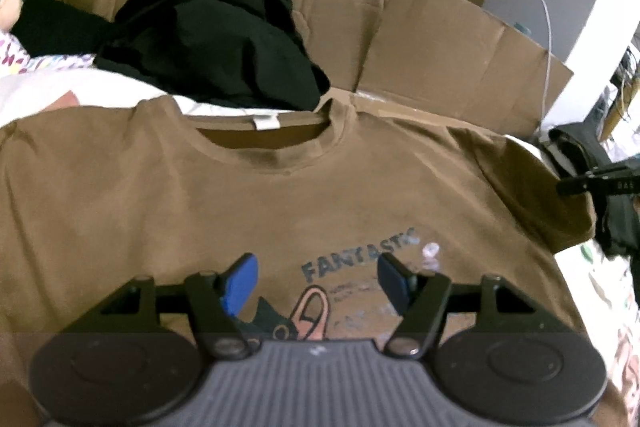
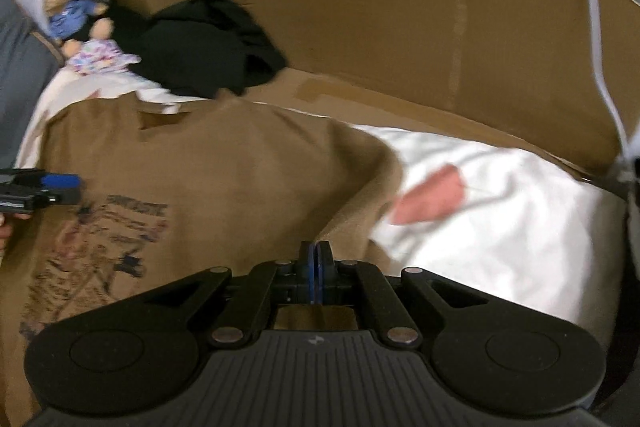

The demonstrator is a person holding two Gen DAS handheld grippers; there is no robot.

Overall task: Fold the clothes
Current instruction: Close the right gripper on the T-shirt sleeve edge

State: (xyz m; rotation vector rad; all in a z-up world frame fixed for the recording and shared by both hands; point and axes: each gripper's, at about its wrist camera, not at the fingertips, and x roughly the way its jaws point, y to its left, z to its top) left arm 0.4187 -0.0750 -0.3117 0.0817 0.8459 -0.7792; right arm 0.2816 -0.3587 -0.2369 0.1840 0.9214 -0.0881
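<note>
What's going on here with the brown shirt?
A person with a gripper in each hand is folding a brown T-shirt spread face up over white bedding. The right gripper is shut on the shirt's edge near the sleeve, lifting a ridge of cloth. The left gripper hovers open above the chest print.

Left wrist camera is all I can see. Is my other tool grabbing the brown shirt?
Observer: Yes. The right tool is shut, and the brown shirt rises in a ridge up to its tips.
Operator: What's under that side?
Observer: There's white bedding with a pink patch on it.
Operator: Is that a toy on the far left?
Observer: It's a doll in a blue top, lying beside the black clothes.
</note>
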